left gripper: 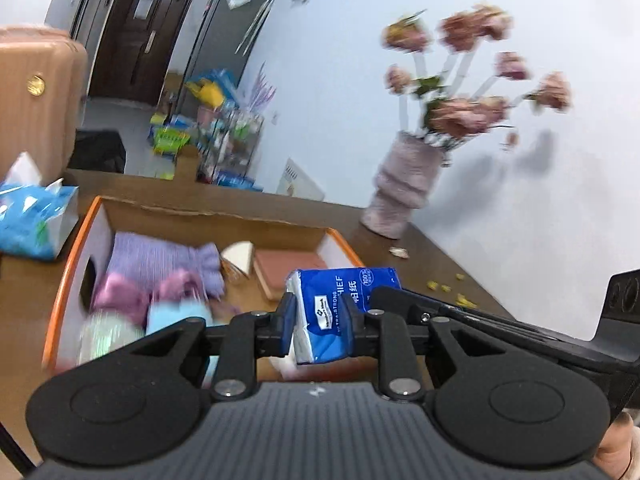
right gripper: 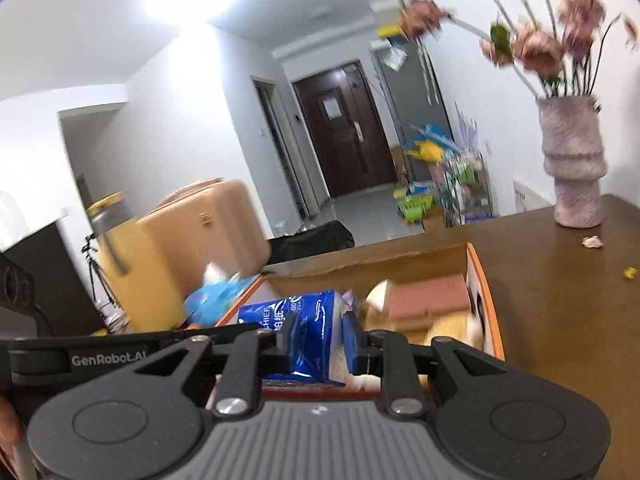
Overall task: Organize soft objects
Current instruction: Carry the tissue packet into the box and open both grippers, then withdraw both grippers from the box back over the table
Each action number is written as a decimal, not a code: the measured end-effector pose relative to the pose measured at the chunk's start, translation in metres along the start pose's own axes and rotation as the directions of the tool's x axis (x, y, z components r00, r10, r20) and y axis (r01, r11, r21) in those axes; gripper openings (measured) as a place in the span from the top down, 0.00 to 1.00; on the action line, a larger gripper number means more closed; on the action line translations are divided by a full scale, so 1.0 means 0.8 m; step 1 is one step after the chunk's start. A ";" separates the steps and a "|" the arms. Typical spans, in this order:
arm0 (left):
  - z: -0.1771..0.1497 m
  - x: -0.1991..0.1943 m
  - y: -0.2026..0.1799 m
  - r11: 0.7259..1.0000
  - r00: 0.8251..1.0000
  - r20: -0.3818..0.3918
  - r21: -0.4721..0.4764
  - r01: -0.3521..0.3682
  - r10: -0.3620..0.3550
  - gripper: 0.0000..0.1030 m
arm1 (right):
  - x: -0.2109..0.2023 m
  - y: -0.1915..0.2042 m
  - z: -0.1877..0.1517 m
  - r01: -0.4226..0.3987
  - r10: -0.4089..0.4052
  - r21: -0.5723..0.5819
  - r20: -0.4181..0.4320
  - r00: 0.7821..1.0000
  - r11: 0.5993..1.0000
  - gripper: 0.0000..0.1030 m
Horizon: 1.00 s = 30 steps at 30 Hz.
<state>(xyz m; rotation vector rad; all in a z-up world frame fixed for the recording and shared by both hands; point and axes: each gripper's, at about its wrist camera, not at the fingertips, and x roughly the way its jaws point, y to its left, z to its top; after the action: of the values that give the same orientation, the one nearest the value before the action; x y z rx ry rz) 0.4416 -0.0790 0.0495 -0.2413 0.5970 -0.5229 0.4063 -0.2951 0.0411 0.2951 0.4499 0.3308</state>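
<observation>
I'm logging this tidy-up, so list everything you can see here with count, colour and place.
Tissue pack: one, blue, held between both grippers above the box.
Cardboard box: one, orange-edged, open on the table.
Folded cloths: several, purple, pink, light blue, left in the box.
Pad: one, reddish-brown, right in the box.
Tissue bag: one, blue, left of the box.
Vase with flowers: one, pinkish, far table edge.
Suitcase: one, tan, beyond the table.
Table: one, brown.
Left gripper: black, shut on the pack.
Right gripper: black, shut on the pack.
</observation>
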 end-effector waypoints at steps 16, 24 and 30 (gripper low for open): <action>0.019 0.150 0.086 0.977 0.935 -0.292 -0.013 -0.212 0.200 0.77 | 0.191 -0.033 -0.008 0.107 -0.102 -0.002 -0.323 0.941 0.994 0.81; 0.048 0.016 0.067 0.965 0.958 -0.119 0.056 -0.256 0.261 0.67 | 0.087 -0.021 0.044 0.145 -0.151 -0.046 -0.192 0.970 0.988 0.80; 0.018 -0.113 0.048 0.898 0.921 0.103 0.207 -0.389 0.376 0.41 | -0.039 -0.004 0.055 0.187 -0.191 -0.158 -0.012 0.982 0.970 0.41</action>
<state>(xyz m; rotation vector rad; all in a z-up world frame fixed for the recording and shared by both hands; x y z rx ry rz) 0.4016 0.0024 0.0900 0.0771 0.5047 -0.1957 0.4010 -0.3184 0.0899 0.0940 0.4726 0.1825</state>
